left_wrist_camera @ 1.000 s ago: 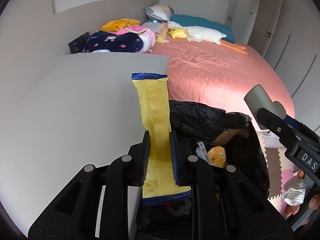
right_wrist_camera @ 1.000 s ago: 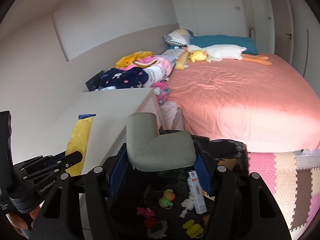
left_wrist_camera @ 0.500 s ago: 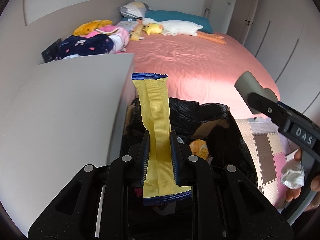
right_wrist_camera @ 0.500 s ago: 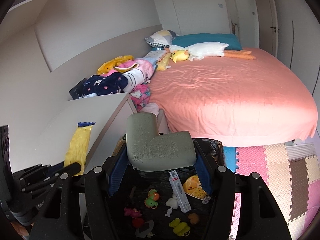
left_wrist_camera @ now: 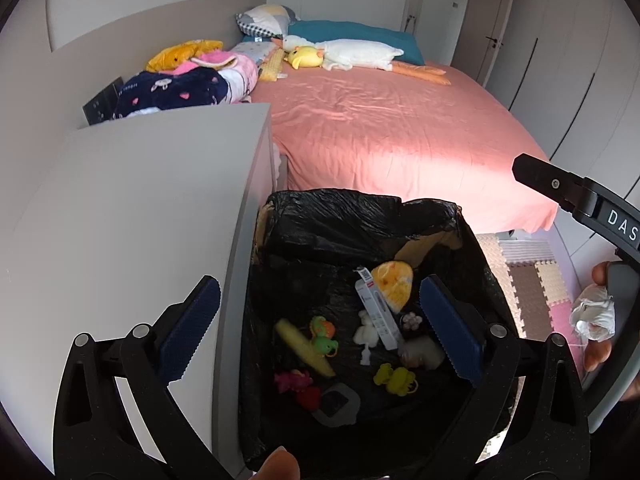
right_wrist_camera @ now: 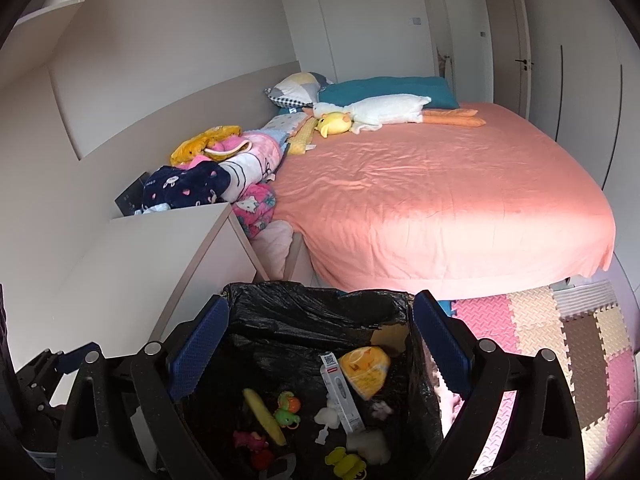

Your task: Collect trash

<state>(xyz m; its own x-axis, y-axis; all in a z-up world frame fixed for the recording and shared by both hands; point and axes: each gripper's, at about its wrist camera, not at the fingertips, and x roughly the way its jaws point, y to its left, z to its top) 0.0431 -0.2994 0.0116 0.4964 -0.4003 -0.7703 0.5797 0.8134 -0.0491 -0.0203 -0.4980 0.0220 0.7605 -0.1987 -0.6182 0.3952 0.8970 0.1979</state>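
Both the left tool (left_wrist_camera: 320,320) and the right tool (right_wrist_camera: 320,344) have just been opening; their jaws now stand wide with nothing between them. Below lies the black-lined trash bin (left_wrist_camera: 360,216), the yellow wrapper (left_wrist_camera: 304,346) inside among small toys. The bin stands beside the desk (left_wrist_camera: 140,208), near the bed (left_wrist_camera: 400,128).

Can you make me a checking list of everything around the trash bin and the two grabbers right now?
Surface: white cabinet top beside the bin, nothing seen on it.
Job's things: black-lined trash bin holds a yellow wrapper, a white box, a grey corner piece and small toys.
Clutter: folded clothes and plush toys on the pink bed.
Grippers: left gripper and right gripper have just opened; both hang open over the bin, nothing between the jaws.
Cables: nothing seen.
Surroundings: foam floor mat, closet doors.
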